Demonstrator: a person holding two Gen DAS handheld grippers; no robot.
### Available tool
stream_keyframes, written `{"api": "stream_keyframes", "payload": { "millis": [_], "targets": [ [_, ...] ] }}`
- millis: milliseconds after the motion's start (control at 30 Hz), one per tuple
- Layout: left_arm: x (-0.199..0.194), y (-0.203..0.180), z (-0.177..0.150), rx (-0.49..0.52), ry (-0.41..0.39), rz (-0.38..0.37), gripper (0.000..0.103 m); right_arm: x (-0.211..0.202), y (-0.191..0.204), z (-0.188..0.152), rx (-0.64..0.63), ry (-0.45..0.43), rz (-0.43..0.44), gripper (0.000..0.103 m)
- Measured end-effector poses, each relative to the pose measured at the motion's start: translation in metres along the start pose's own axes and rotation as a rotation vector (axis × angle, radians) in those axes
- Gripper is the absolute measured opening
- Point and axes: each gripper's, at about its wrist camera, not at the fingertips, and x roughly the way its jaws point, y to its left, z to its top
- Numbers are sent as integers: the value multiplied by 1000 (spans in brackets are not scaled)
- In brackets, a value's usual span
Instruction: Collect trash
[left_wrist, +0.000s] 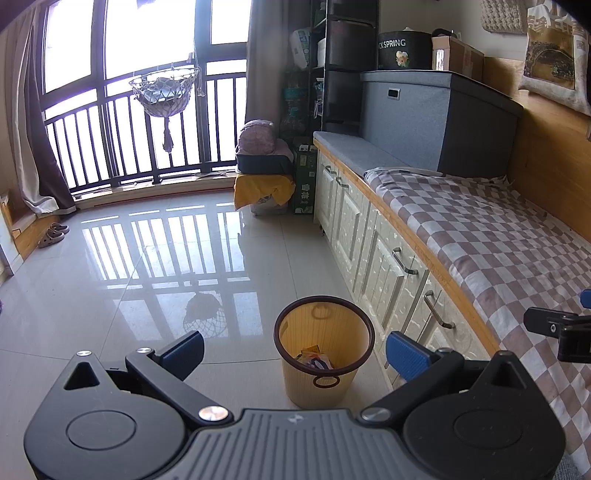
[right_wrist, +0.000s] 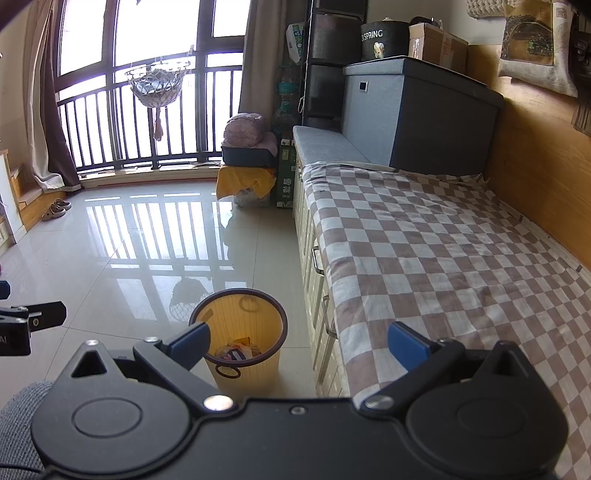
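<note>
Both tongs, left (left_wrist: 293, 350) and right (right_wrist: 299, 341), gape wide, empty. The bin (left_wrist: 324, 354) looks light and stiff; wrappers (left_wrist: 316, 360) inside seem crinkly, best pinched by an edge.

The glossy tiled floor (left_wrist: 110, 295) carries a yellow wastebasket (left_wrist: 324, 349); a checkered sheet (right_wrist: 443, 258) covers the bed (right_wrist: 532, 236).

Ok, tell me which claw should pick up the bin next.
Left, probably. The left claw is open with the yellow bin framed between its fingers; the right claw, also open, has the bin off to its left, facing the checkered bed cover.
</note>
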Motion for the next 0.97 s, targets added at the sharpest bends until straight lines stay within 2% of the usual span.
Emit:
{"api": "stream_keyframes", "payload": {
  "millis": [967],
  "targets": [
    [-2, 4, 0, 2, -1, 12, 103, 0, -2, -1, 1, 0, -1, 103]
  ]
}}
